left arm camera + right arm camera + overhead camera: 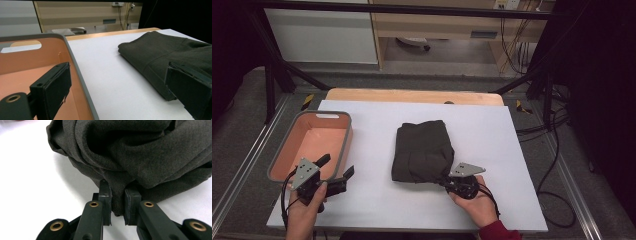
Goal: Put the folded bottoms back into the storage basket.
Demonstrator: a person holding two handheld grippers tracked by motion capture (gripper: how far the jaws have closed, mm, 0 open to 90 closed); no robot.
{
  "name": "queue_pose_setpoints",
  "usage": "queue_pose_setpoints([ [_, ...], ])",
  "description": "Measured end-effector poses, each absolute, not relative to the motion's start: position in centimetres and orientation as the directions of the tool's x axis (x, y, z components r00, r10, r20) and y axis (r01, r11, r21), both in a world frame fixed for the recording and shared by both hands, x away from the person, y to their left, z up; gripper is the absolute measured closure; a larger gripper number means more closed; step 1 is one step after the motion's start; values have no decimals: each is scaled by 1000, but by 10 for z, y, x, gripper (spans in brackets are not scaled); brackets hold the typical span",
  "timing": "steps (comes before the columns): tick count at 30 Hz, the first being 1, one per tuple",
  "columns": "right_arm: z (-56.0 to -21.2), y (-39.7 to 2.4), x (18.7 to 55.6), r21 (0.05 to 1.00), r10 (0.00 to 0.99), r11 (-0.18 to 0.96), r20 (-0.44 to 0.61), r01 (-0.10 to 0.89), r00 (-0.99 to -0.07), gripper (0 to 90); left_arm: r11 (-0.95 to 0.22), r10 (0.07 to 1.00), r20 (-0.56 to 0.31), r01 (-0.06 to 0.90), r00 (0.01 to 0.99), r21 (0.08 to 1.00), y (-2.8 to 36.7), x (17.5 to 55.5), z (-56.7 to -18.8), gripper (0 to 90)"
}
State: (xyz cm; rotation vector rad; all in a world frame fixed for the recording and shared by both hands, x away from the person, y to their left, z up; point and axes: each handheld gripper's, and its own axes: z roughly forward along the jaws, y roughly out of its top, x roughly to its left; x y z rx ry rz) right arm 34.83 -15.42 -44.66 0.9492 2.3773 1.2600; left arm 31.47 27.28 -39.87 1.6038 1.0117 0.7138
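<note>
The folded dark garment [423, 150] lies on the white worktop [492, 130], near its centre in the high view, with the salmon-coloured bin [339, 145] at about nine o'clock from it. The right gripper [448, 178] sits at the garment's five o'clock corner, and in the right gripper view its jaws are pressed together on a thin pleat of the cloth's edge [117, 202], with only a small bunch of fabric between the pads. The left gripper [337, 167] hovers over the bin's near rim at the garment's eight o'clock, its jaws spread wide and holding nothing; in the left gripper view the garment [160, 52] lies off toward two o'clock, untouched.

The main risk, as I judge it, is that the pinch takes only the outermost layer. If the right hand lifts or drags from this corner alone, the top layer may peel away and the fold could open, leaving a loose heap rather than a neat stack. The grip is also shallow, close to the pad tips, so a quick pull might let the cloth slip free. Dragging toward nine o'clock could bunch the underside against the worktop. And with the left gripper so near the bin's wall, a hasty reach toward three o'clock might clip the rim and shove the bin off the edge.
</note>
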Motion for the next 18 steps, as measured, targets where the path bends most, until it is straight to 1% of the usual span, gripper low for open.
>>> queue_pose_setpoints([
  [8,-446,-158,339,814,661,398,66,423,-747,795,-73,889,-54,256,455,964,274,315,-399,55],
  [18,-447,-161,331,812,652,399,75,425,-755,795,-35,900,-73,239,429,970,279,314,-396,46],
])
